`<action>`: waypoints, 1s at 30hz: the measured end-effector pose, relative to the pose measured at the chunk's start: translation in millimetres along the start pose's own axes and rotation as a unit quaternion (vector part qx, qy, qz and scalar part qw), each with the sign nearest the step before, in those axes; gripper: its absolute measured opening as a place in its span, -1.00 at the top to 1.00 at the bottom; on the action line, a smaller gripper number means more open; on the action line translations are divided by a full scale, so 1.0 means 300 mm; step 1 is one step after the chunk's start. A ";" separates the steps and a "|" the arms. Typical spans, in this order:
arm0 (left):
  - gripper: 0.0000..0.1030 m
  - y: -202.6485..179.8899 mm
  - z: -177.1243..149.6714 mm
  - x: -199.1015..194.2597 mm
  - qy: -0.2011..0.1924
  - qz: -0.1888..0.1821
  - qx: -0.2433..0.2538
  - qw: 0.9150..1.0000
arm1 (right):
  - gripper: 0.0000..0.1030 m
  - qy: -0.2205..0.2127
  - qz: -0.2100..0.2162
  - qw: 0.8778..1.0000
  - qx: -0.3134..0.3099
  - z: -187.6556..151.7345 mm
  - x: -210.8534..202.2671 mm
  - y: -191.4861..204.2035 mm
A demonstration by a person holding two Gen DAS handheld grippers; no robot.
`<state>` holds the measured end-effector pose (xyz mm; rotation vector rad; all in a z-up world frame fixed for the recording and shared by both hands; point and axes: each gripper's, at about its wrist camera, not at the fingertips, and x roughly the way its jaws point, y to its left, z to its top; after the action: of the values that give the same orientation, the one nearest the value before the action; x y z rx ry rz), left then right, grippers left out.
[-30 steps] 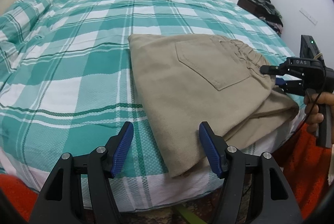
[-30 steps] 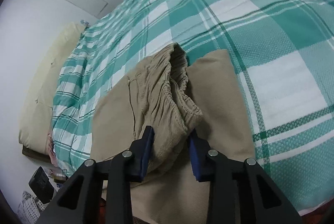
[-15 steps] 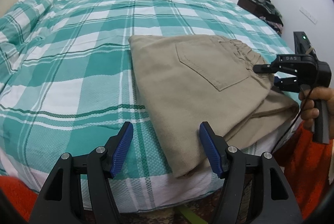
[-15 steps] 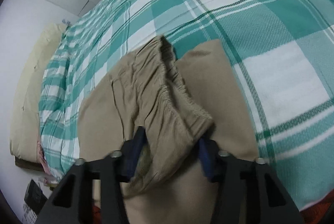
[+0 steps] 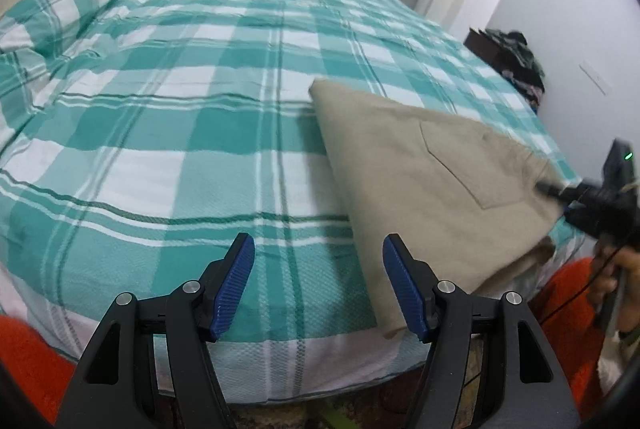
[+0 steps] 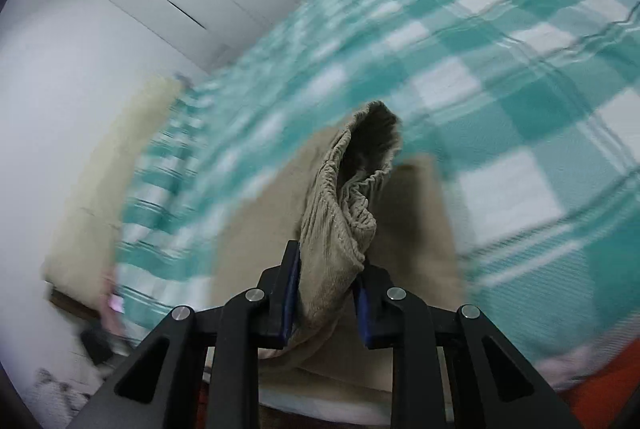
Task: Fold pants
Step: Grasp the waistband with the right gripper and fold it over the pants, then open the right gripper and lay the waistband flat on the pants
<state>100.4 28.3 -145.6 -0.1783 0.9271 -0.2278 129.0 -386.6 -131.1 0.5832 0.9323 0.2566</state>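
Pants [image 5: 432, 189] lie half-folded on the bed [image 5: 200, 109]; our right gripper [image 6: 326, 293], jaws just closing, pinches the waistband [image 6: 344, 213]. Left gripper [image 5: 319, 289] hangs released, empty. Next, we judge: carry the waistband across.

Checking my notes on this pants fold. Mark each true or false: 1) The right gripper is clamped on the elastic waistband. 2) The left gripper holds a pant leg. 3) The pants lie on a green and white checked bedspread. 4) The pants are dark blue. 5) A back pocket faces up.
1) True: the right gripper has just closed further and pinches the gathered waistband.
2) False: the left gripper is open with nothing between its pads, beside the pants.
3) True: they lie on the checked bedspread.
4) False: they are beige.
5) True: the back pocket faces up.
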 end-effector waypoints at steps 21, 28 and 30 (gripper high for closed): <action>-0.44 -0.043 -0.035 0.044 0.038 0.040 0.042 0.998 | -0.04 -0.057 -0.084 0.975 -0.199 -0.030 -0.066 0.178; -0.62 0.025 0.023 0.057 0.039 0.063 0.028 0.997 | -0.05 0.024 -0.109 0.965 -0.239 -0.150 0.131 0.098; -0.67 0.068 0.086 0.083 0.041 0.073 0.041 0.996 | -0.05 0.030 -0.114 0.961 -0.249 -0.151 0.128 0.099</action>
<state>138.0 42.5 -154.8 -0.0256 1.0055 -0.1373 115.7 -328.8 -160.9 0.0013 0.9403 0.2889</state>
